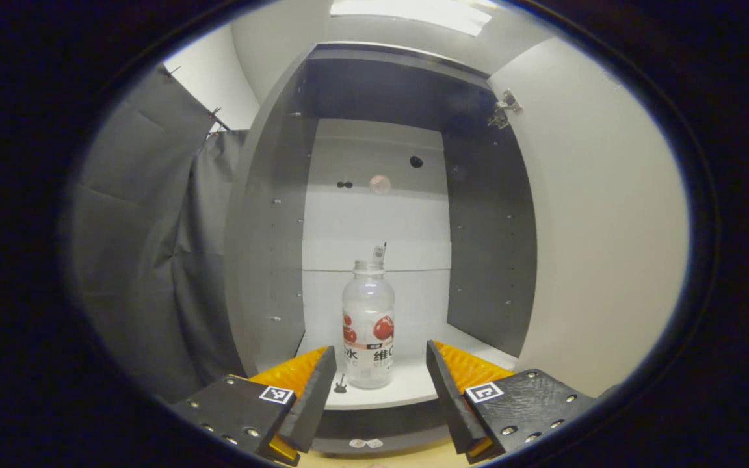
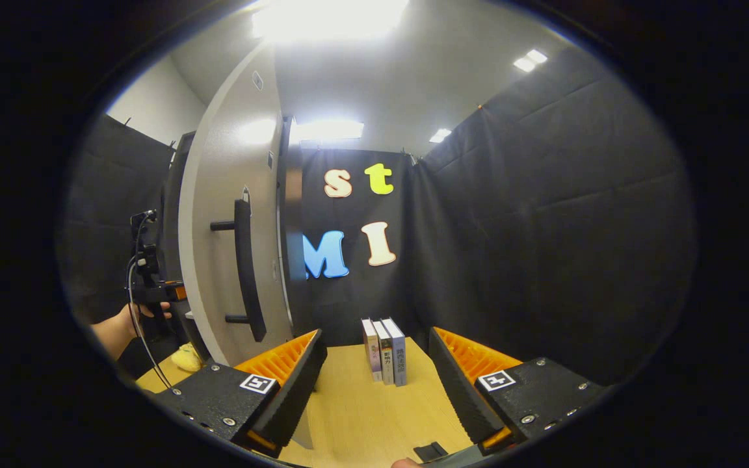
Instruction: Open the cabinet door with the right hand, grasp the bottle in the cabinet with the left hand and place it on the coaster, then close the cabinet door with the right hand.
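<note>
The bottle [image 1: 368, 325] stood upright at twelve o'clock, just beyond the left gripper [image 1: 380, 383], whose jaws were spread wide and held nothing.

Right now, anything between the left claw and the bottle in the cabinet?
Nothing visible. The cabinet door is swung open to the side, and the bottle stands alone on the shelf, straight ahead of the open left claw.

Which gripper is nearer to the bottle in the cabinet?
Left. The left gripper faces the bottle, open. The right gripper is outside the open door.
</note>
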{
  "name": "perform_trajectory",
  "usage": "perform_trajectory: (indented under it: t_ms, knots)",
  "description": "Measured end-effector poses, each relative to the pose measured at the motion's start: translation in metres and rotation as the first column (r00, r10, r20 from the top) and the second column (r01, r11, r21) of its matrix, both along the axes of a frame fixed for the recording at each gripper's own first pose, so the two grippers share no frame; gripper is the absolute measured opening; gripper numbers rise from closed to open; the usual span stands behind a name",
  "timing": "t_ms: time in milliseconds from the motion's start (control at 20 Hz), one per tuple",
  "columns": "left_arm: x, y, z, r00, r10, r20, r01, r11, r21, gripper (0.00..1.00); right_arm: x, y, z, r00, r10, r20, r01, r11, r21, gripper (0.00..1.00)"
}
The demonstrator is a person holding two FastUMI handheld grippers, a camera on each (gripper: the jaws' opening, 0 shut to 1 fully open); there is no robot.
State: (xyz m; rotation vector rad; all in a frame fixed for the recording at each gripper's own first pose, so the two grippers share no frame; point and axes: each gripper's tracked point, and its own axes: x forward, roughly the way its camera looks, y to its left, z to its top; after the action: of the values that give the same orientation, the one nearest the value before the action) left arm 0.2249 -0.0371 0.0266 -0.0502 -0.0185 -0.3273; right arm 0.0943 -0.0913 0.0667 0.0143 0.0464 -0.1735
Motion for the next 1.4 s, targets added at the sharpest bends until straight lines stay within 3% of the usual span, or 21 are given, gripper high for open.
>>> perform_trajectory:
  t_ms: [250, 450, 700, 800, 1050, 1400]
  knots:
    - [0.056, -0.004, -0.015, 1.000, -0.009, 0.006, 0.009, 1.000, 0.025, 0.80, -0.003, 0.003, -0.010, 0.998, -0.058, -0.038, 0.058, 0.998, -0.006, 0.97]
    - [0.079, -0.015, -0.028, 0.999, -0.041, -0.025, 0.042, 0.998, 0.040, 0.80, -0.002, 0.008, -0.015, 0.995, -0.082, -0.050, 0.082, 0.997, -0.013, 0.97]
    - [0.094, -0.023, -0.036, 0.998, -0.056, -0.029, 0.060, 0.991, 0.123, 0.80, 0.000, 0.022, -0.026, 0.992, -0.098, -0.080, 0.097, 0.995, -0.017, 0.97]
    - [0.095, -0.024, -0.034, 0.998, -0.067, -0.020, 0.069, 0.990, 0.125, 0.72, -0.002, 0.030, -0.028, 0.991, -0.103, -0.081, 0.102, 0.995, -0.022, 0.97]
    - [0.066, -0.025, -0.012, 0.991, -0.117, 0.067, 0.107, 0.985, 0.133, 0.71, -0.011, 0.040, -0.026, 0.988, -0.146, -0.051, 0.146, 0.989, -0.014, 0.97]
    - [-0.015, 0.005, 0.009, 0.992, -0.084, 0.096, 0.079, 0.995, 0.054, 0.71, -0.019, 0.034, -0.018, 0.998, -0.061, -0.034, 0.061, 0.998, -0.010, 0.96]
